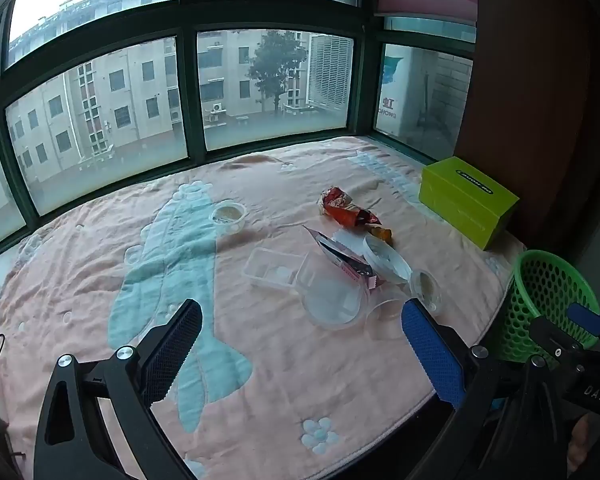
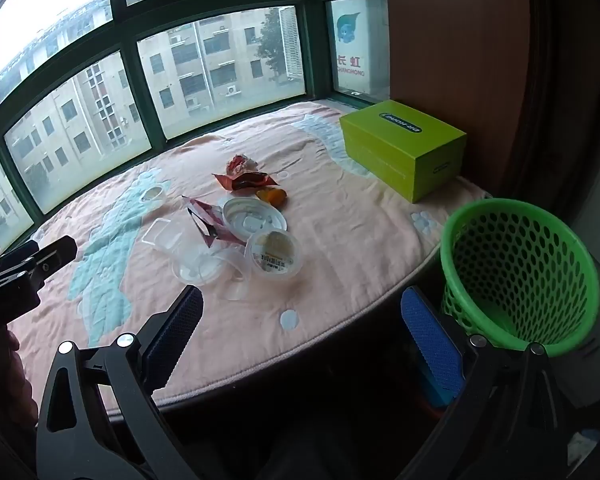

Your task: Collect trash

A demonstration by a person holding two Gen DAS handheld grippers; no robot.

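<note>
both my left gripper [image 1: 302, 344] and right gripper [image 2: 302, 332] gape empty; green basket [image 2: 516, 272] looks empty, trash pile [image 2: 236, 224] left of it remains.

We see the trash pile [image 2: 236, 216] on the blanket [image 2: 340, 240] near its front edge. The box [image 2: 404, 148] sits at the far right corner. The basket [image 2: 516, 272] stands just off the right edge.

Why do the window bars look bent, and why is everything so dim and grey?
Left wrist view: the fisheye lens bows the window frame; flat overcast daylight leaves only a soft shadow across the pink blanket. Right wrist view: same curving; the green basket looks sharp, and the corners fall dark.
</note>
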